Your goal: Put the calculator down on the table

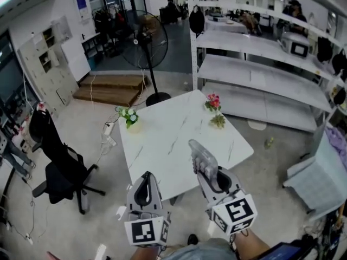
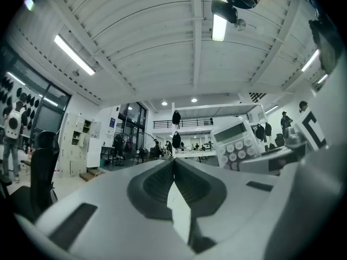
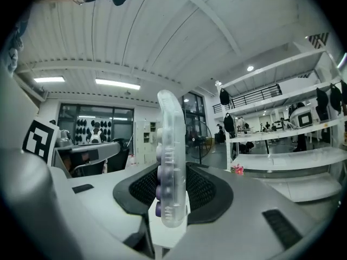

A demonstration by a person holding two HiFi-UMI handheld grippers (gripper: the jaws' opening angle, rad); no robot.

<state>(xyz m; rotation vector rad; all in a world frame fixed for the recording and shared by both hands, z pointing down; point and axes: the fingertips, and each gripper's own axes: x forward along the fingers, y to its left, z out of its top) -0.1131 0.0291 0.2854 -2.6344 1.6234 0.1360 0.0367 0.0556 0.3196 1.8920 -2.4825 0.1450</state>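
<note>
A pale, see-through calculator (image 1: 201, 157) with round keys stands on edge between the pads of my right gripper (image 1: 208, 170), which is shut on it. In the right gripper view the calculator (image 3: 169, 161) rises upright out of the right gripper (image 3: 171, 169). It hangs over the near edge of the white marble table (image 1: 162, 140) and does not touch it. My left gripper (image 1: 147, 175) is beside it to the left, short of the table's near edge, jaws together with nothing in them. The left gripper view shows the left gripper (image 2: 174, 160) and the calculator (image 2: 237, 142) to its right.
On the table stand a red flower pot (image 1: 213, 103) at the far right and a white-flowered plant (image 1: 129, 115) at the far left corner. A black office chair (image 1: 59, 161) is left of the table, a standing fan (image 1: 143, 45) behind it, white shelving (image 1: 260, 47) at right.
</note>
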